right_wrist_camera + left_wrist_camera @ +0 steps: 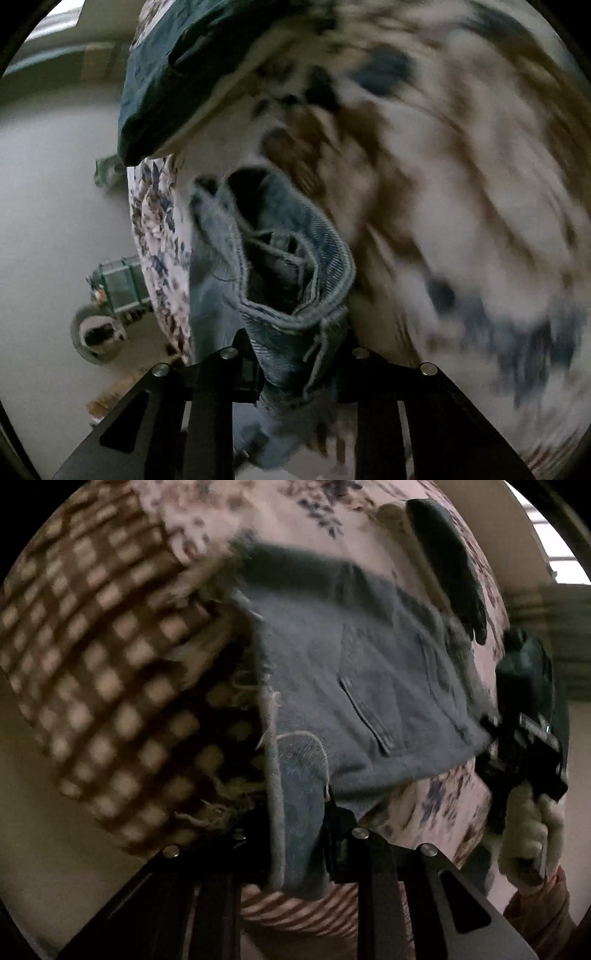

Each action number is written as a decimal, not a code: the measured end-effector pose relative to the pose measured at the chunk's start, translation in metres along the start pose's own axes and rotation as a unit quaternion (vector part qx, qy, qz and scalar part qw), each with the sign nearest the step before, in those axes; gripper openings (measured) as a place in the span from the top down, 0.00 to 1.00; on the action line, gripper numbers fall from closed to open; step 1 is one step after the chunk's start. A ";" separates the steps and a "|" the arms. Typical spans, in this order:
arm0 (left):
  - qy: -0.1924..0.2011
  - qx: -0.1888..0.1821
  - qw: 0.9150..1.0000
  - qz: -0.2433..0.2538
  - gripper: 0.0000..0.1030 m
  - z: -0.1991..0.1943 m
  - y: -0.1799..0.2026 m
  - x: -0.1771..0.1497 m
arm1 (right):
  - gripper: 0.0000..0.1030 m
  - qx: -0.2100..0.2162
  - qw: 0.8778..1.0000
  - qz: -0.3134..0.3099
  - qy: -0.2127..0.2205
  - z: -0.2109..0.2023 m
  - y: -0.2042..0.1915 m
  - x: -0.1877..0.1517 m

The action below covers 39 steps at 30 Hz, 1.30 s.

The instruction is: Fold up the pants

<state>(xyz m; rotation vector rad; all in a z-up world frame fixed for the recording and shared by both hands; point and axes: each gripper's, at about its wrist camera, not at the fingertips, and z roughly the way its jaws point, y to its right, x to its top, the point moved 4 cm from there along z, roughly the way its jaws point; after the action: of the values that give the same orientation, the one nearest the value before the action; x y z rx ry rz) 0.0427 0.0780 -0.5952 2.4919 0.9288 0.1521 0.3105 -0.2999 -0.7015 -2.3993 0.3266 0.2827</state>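
Now we see both clamped on the denim pants [369, 686] spread over the floral bedspread [454, 801]: our left hand-held gripper [299, 834] at 6 o'clock, our right hand-held gripper [295, 354] on the frayed hem.

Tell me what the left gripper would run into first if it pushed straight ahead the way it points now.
The left gripper is already shut on the denim pants, so it would push further into that denim first. The floral bedcover lies underneath; depth is unclear through the blur.
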 end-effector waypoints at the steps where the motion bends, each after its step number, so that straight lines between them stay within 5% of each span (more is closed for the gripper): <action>1: -0.002 0.002 1.000 0.009 0.83 -0.002 -0.003 0.001 | 0.75 0.001 1.000 0.015 -0.003 -0.002 0.012 -0.013; 4: -0.026 0.061 0.998 -0.014 0.81 0.016 -0.032 -0.014 | 0.61 -0.018 0.999 0.025 -0.023 0.009 0.038 -0.038; 7: -0.032 0.019 0.991 -0.129 0.75 0.011 -0.059 -0.041 | 0.35 -0.032 0.998 0.034 -0.034 0.017 0.054 -0.048; 8: -0.023 0.014 0.988 -0.149 0.66 0.005 -0.062 -0.048 | 0.28 -0.032 0.999 0.026 -0.032 0.015 0.057 -0.052; 9: -0.004 0.007 0.984 -0.179 0.39 -0.006 -0.065 -0.060 | 0.20 -0.031 0.999 0.020 -0.034 0.018 0.056 -0.055; 11: 0.022 -0.017 0.974 -0.225 0.14 -0.016 -0.064 -0.073 | 0.20 -0.031 0.999 0.003 -0.044 0.021 0.055 -0.063; 14: 0.023 -0.094 0.943 -0.318 0.14 0.001 -0.047 -0.081 | 0.20 -0.039 0.998 -0.015 -0.055 0.033 0.056 -0.067; 18: 0.018 -0.186 0.892 -0.412 0.14 0.057 -0.017 -0.063 | 0.20 -0.042 0.997 -0.043 -0.055 0.059 0.040 -0.060; 21: 0.043 -0.206 0.865 -0.456 0.14 0.080 -0.016 -0.046 | 0.20 -0.041 0.996 -0.062 -0.048 0.068 0.030 -0.047; 24: 0.068 -0.194 0.850 -0.485 0.17 0.089 -0.024 -0.036 | 0.20 -0.021 0.998 -0.043 -0.035 0.068 0.031 -0.030; 25: 0.075 -0.182 0.852 -0.485 0.22 0.091 -0.024 -0.033 | 0.21 -0.012 0.999 -0.037 -0.031 0.069 0.031 -0.027; 26: 0.081 -0.176 0.853 -0.485 0.38 0.089 -0.026 -0.032 | 0.30 -0.006 0.999 -0.036 -0.028 0.069 0.031 -0.024; 27: 0.086 -0.158 0.861 -0.475 0.59 0.089 -0.025 -0.031 | 0.43 -0.006 0.999 -0.041 -0.025 0.071 0.031 -0.021; 29: 0.094 -0.143 0.881 -0.442 0.76 0.082 -0.022 -0.028 | 0.55 -0.006 0.999 -0.039 -0.017 0.072 0.030 -0.022; 34: 0.103 -0.134 0.934 -0.314 0.88 0.046 -0.004 -0.020 | 0.72 0.041 0.999 0.004 -0.006 0.049 0.025 -0.039; 36: 0.098 -0.137 0.944 -0.283 0.87 0.047 -0.006 -0.015 | 0.72 0.045 0.999 0.008 -0.009 0.047 0.025 -0.051; 39: 0.079 -0.149 0.946 -0.278 0.79 0.057 -0.030 -0.009 | 0.56 0.034 0.999 0.007 -0.030 0.058 0.034 -0.059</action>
<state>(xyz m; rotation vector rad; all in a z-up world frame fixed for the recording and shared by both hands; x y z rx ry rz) 0.0330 0.0693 -0.6593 1.8811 1.5138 0.2823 0.2370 -0.2771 -0.7484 -2.3177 0.3219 0.3431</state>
